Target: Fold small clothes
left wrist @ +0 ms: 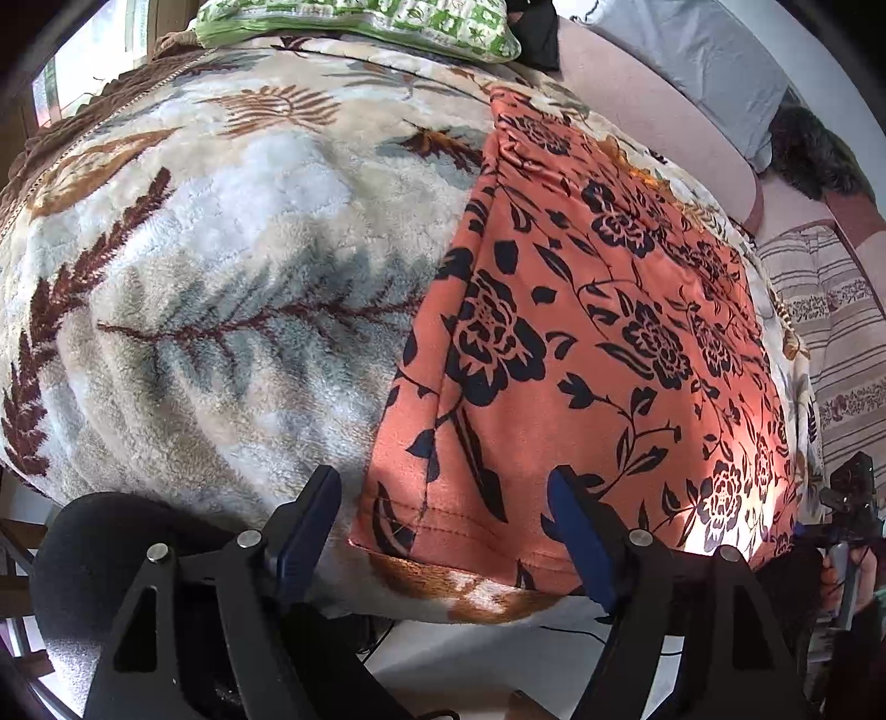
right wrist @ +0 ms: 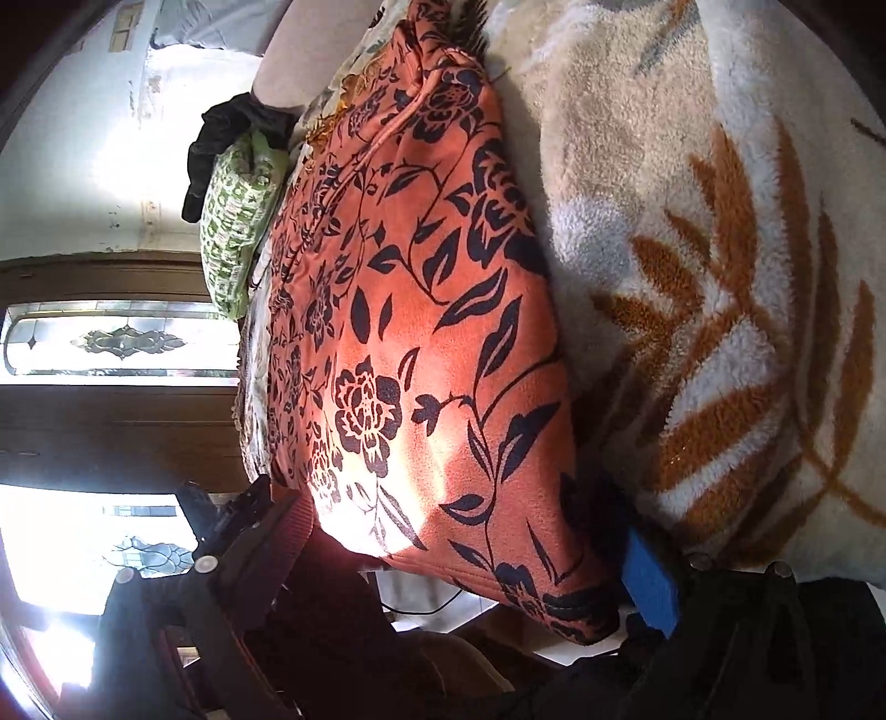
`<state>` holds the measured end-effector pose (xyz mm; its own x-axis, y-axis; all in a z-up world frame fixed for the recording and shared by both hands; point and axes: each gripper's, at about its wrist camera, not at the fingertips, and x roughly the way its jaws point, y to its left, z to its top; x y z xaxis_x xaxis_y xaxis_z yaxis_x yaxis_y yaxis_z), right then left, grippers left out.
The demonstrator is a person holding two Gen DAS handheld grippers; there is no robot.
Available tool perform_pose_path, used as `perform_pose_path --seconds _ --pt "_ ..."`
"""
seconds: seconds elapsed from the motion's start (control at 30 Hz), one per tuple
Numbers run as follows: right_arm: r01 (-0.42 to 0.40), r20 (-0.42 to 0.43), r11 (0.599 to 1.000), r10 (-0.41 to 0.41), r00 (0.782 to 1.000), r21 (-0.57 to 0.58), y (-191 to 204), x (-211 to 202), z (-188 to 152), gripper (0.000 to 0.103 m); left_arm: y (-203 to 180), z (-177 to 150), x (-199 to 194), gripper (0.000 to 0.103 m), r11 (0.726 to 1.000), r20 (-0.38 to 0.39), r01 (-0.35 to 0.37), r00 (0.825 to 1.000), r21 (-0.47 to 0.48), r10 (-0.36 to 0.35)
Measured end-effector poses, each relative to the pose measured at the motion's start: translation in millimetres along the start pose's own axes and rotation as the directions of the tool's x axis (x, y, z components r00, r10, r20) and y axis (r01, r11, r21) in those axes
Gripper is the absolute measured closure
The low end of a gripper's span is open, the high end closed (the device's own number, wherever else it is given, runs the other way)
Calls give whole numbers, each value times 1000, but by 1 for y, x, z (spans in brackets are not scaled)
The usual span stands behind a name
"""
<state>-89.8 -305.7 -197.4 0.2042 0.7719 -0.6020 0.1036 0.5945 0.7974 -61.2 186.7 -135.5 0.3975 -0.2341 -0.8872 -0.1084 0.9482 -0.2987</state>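
The orange floral garment (left wrist: 598,310) lies flat on the fleece blanket (left wrist: 221,249) for folding, and both the left gripper (left wrist: 443,498) and the right gripper (right wrist: 459,531) stand open astride its near hem, holding nothing yet.

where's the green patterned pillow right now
In the left wrist view the green patterned pillow lies at the far end of the fleece blanket, top centre, beyond the orange floral garment and beside a black cloth.

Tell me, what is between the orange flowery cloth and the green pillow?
Only the fluffy leaf-print blanket. In the left wrist view, it stretches bare from the orange cloth's far end up to the green pillow, which rests on it.
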Motion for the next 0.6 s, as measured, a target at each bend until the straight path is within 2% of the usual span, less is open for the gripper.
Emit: perform_pose_path --seconds 0.03,0.07,0.1,0.13,0.17,0.2,0.27,0.33,0.37,0.43,0.47,0.53,0.6 --pt "12 -6 1000 -12 1000 -8 1 0 0 2 -1 -1 6 26 1000 -17 -19 1000 13 20" --pt "27 -14 999 -27 1000 -23 4 1 0 3 -4 -2 8 40 998 -14 -54 998 34 54" --pt "51 -19 998 -52 998 -34 7 2 -1 8 -7 -1 8 52 992 -12 -111 994 56 112" --pt "88 -24 995 -89 996 -45 9 2 -1 15 -6 0 6 67 991 -11 -116 993 62 116" --pt "124 -36 990 -127 991 -60 11 2 -2 45 -3 3 3 93 996 -17 -77 997 44 78" --pt "139 -48 988 -142 989 -68 13 2 -3 99 1 6 -2 93 1000 -29 -23 999 15 23" --pt "174 -42 981 -178 983 -80 16 -1 -4 98 1 12 -16 93 1000 5 -1 1000 9 1" --pt "156 -27 983 -159 987 -95 24 -6 -5 98 -3 17 -23 93 1000 35 26 999 9 -27" --pt "140 -25 985 -143 989 -96 26 -7 -4 98 -2 19 -17 91 1000 21 18 1000 6 -18" --pt "147 -44 987 -150 988 -69 19 -1 0 95 -1 18 8 89 1000 -71 -23 997 11 23" --pt "172 -72 984 -174 982 -38 8 7 3 95 -2 17 10 88 1000 -60 -19 998 8 20" --pt "116 -83 992 -112 990 47 -9 11 7 94 -4 18 6 84 1000 -64 -14 998 7 15" --pt "113 -79 993 -111 991 25 -4 7 8 94 -6 19 4 85 1000 -75 -17 997 14 18"
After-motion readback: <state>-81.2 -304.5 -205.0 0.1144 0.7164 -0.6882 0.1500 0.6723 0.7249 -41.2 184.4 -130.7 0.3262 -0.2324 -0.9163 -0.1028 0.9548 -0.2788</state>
